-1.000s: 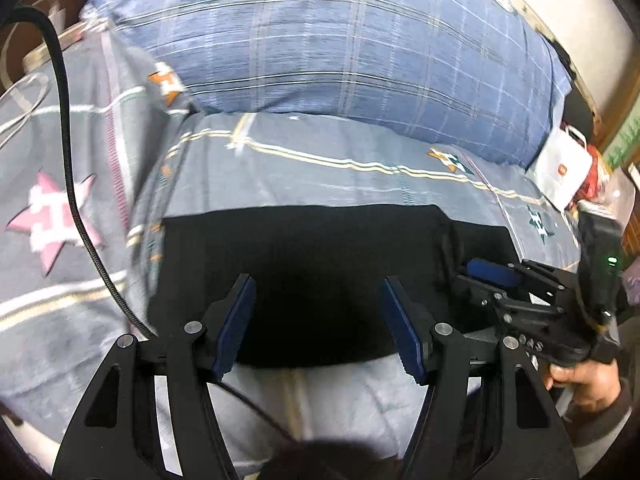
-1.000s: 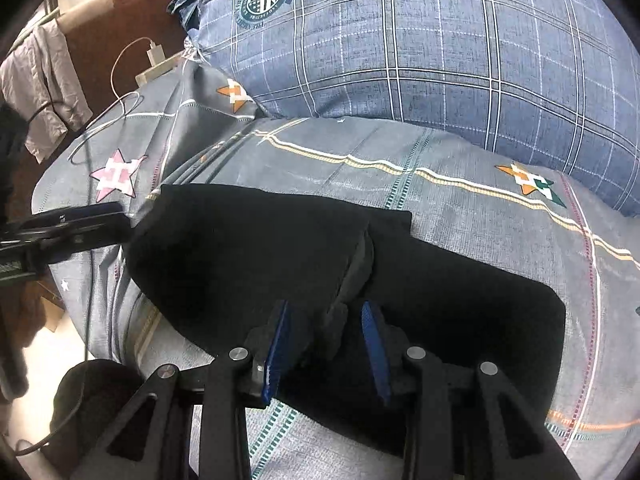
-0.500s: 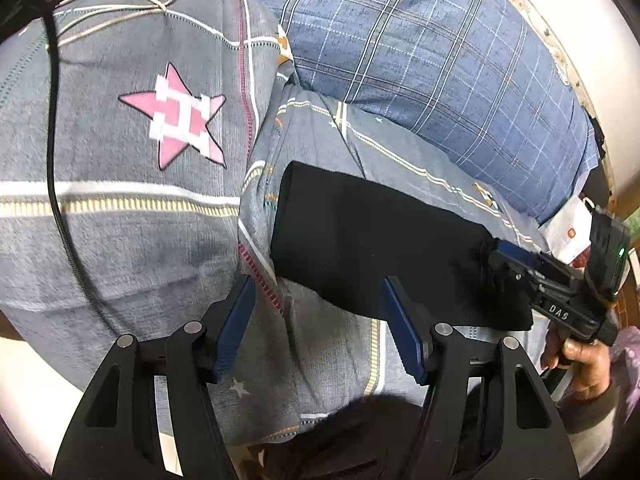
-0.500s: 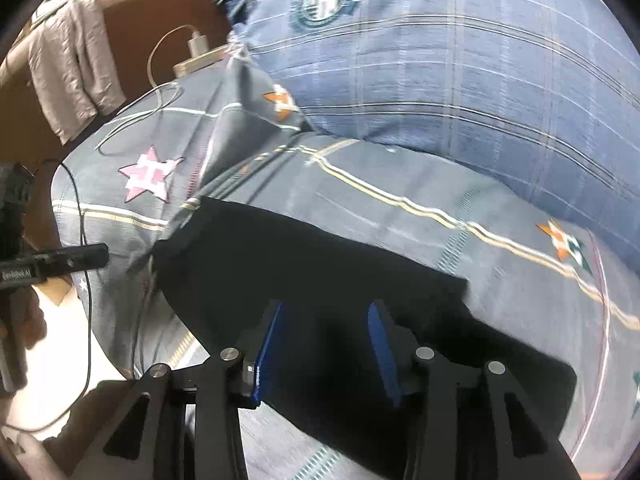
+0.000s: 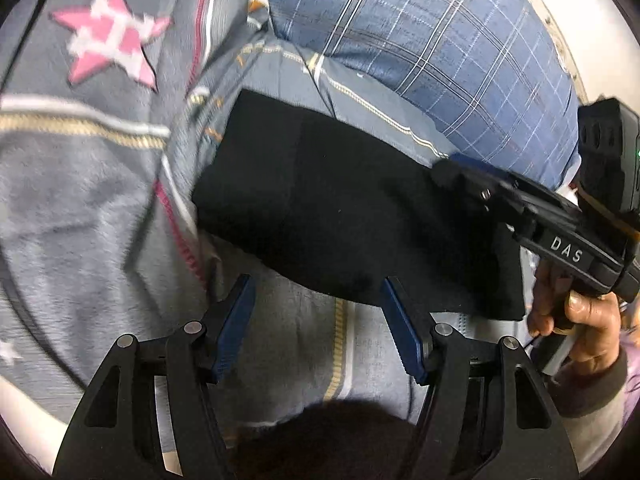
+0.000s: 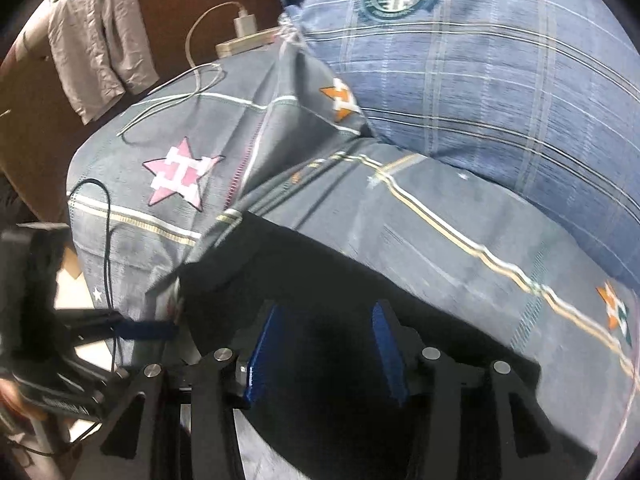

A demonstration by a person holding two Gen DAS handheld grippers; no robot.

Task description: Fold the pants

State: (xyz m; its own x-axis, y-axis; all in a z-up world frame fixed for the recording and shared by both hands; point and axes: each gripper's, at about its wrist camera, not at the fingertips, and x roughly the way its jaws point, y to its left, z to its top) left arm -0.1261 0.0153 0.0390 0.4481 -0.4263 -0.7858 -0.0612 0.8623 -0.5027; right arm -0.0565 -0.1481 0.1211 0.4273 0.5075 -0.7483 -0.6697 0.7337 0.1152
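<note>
On the bed (image 5: 100,184), your folded black pants (image 5: 340,216) lie flat; your left tool (image 5: 318,300) hangs open and empty, your right tool (image 6: 324,336) is opening over them.

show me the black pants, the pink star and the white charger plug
black pants (image 5: 344,208), left wrist view, middle of the folded cloth
pink star (image 6: 180,174), right wrist view, its centre
white charger plug (image 6: 245,23), right wrist view, its body

Folded pants (image 5: 340,216) lie on the bedspread (image 5: 100,200), pillow (image 5: 460,60) behind, charger cable (image 6: 192,84) far left.
</note>
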